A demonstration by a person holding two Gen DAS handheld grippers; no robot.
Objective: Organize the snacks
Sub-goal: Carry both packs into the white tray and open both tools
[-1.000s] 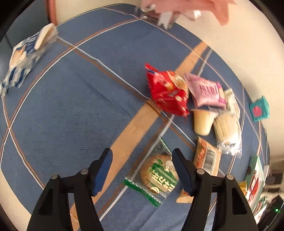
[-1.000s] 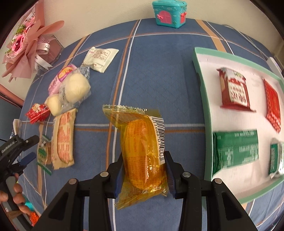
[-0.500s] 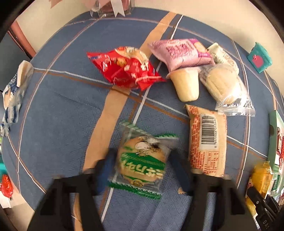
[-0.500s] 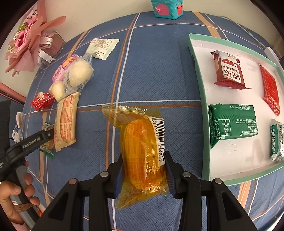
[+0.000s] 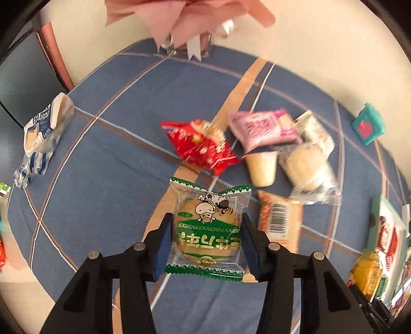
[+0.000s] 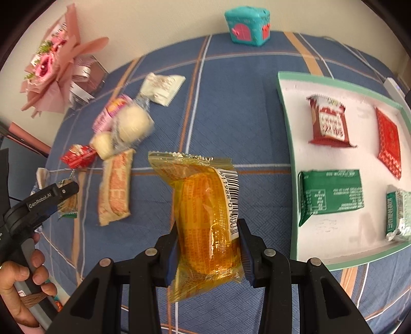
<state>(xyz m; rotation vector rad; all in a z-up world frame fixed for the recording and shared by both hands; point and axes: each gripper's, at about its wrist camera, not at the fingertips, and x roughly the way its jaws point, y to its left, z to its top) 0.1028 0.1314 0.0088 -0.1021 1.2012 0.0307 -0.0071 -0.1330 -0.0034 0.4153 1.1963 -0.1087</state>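
Note:
My left gripper (image 5: 205, 244) is shut on a green-and-clear cookie packet (image 5: 208, 228) and holds it above the blue tablecloth. My right gripper (image 6: 208, 244) is shut on a yellow corn packet (image 6: 205, 218), lifted over the cloth left of the white tray (image 6: 287, 133) with a green rim. The tray holds several packets: a red one (image 6: 327, 122), a flat red one (image 6: 389, 146) and a green one (image 6: 331, 192). Loose snacks lie in a cluster: a red bag (image 5: 203, 146), a pink packet (image 5: 259, 128), a long orange packet (image 5: 280, 221) and a clear bag of buns (image 5: 308, 167).
A pink bouquet in a glass box (image 6: 56, 74) stands at the back left. A teal toy house (image 6: 248, 24) sits at the far edge. A blue-and-white bag (image 5: 41, 138) lies at the cloth's left edge. A white packet (image 6: 161, 87) lies by the cluster.
My left gripper has closed on the green cookie packet and lifted it off the cloth. My right gripper has kept hold of the corn packet, with the tray nearer in view.

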